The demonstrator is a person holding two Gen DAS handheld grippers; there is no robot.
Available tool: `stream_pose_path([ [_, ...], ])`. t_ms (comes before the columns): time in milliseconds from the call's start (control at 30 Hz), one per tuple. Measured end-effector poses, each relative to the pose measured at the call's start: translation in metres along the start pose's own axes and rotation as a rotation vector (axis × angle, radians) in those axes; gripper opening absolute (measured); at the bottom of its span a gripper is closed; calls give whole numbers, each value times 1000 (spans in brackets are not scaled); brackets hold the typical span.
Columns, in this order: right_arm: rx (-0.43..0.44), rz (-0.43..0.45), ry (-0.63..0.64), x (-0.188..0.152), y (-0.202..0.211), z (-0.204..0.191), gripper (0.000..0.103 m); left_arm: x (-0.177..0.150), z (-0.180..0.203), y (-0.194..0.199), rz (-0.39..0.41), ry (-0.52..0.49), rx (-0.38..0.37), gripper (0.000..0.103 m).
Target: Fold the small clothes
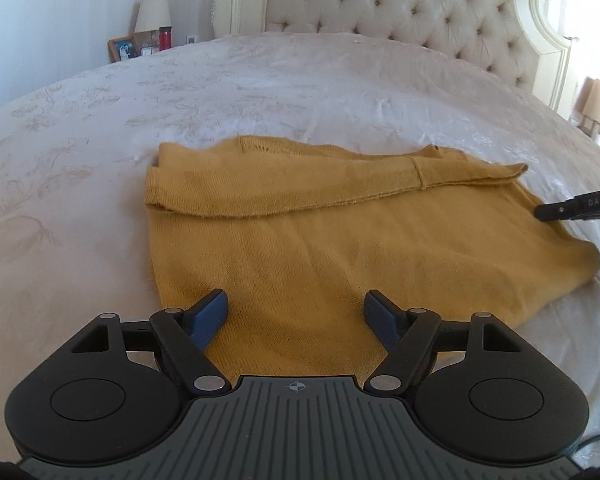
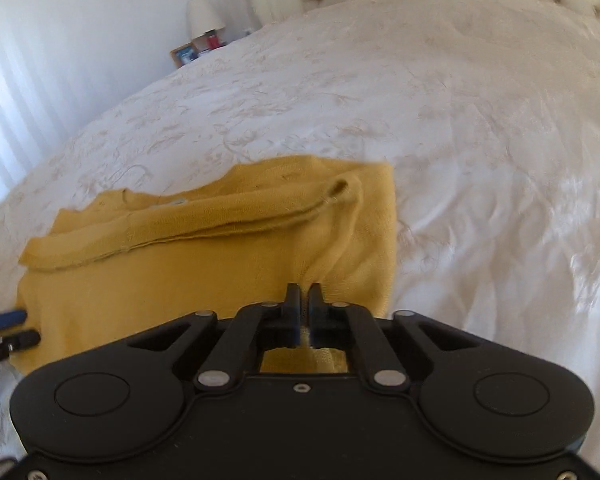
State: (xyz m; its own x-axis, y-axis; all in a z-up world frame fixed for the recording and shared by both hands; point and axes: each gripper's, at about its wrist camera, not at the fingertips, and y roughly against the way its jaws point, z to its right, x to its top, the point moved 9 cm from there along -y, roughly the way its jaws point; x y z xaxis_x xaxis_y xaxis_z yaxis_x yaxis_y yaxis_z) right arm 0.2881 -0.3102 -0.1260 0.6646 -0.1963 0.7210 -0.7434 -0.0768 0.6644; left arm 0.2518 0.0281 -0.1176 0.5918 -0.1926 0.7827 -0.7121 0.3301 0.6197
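- I am looking down both grippers at a mustard-yellow knit sweater (image 1: 340, 240) that is lying flat on the white embroidered bedspread (image 1: 100, 128), partly folded, with one sleeve (image 1: 300, 188) lying folded across its upper part.
- My left gripper (image 1: 296, 312) is hovering over the near edge of the sweater; its blue-padded fingers (image 1: 214, 310) are standing wide apart with only flat knit showing between them, so it is gripping nothing.
- My right gripper (image 2: 304, 300) is sitting at the sweater's right-hand side, its fingers (image 2: 292, 308) drawn together on a small pinch of yellow fabric; the knit is puckering up toward the tips, and a ridge is running from there to the sleeve end (image 2: 340, 188).
- In the left wrist view, the right gripper's black tip is showing at the far right edge of the sweater, touching the fabric.
- In the right wrist view, the left gripper's spread fingertips are showing at the sweater's lower-left edge, blurred.
- Beyond the sweater, the tufted cream headboard (image 1: 400, 8) is standing at the head of the bed, and at the far left corner I am seeing a white lamp (image 1: 152, 10), a red bottle (image 1: 165, 38) and a framed photo (image 1: 122, 49).
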Motion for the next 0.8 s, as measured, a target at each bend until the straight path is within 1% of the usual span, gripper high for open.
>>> stream_pose_path([
  [67, -99, 32, 58, 8, 8, 8, 8, 4, 5, 6, 18, -16, -13, 74],
  [100, -116, 28, 43, 9, 7, 15, 8, 6, 8, 8, 26, -38, -16, 74],
  [167, -114, 1, 0, 6, 2, 25, 7, 8, 16, 6, 28, -89, -21, 74],
  [200, -130, -7, 17, 4, 0, 25, 7, 8, 20, 4, 26, -107, -27, 74],
  [267, -137, -18, 23, 1, -3, 24, 8, 5, 24, -1, 15, -121, -37, 74],
  [333, -132, -6, 1, 0, -2, 22, 11, -2, 25, -10, -24, -116, -45, 75],
  [367, -137, 14, 5, 2, 1, 20, 16, -6, 25, -15, -55, -109, -49, 77],
  [400, -151, 42, 16, 5, 6, 17, 20, -8, 24, -18, -63, -105, -55, 79],
  [433, -161, 72, 31, 8, 13, 14, 20, -7, 23, -18, -63, -103, -61, 79],
  [467, -166, 102, 46, 12, 19, 11, 27, -4, 23, -17, -66, -103, -64, 79],
  [500, -168, 135, 60, 16, 25, 7, 35, 0, 22, -16, -61, -109, -63, 79],
  [533, -166, 165, 72, 21, 30, 3, 52, 4, 21, -14, -47, -120, -54, 79],
  [567, -147, 181, 84, 25, 33, -3, 62, 9, 20, -13, -30, -130, -41, 79],
  [600, -119, 181, 93, 26, 33, -9, 63, 14, 18, -13, -16, -134, -30, 79],
  [667, -75, 155, 108, 27, 26, -21, 63, 22, 13, -15, 1, -123, -14, 79],
  [800, -28, 91, 131, 20, 2, -39, 63, 31, -4, -26, -5, -84, 25, 79],
])
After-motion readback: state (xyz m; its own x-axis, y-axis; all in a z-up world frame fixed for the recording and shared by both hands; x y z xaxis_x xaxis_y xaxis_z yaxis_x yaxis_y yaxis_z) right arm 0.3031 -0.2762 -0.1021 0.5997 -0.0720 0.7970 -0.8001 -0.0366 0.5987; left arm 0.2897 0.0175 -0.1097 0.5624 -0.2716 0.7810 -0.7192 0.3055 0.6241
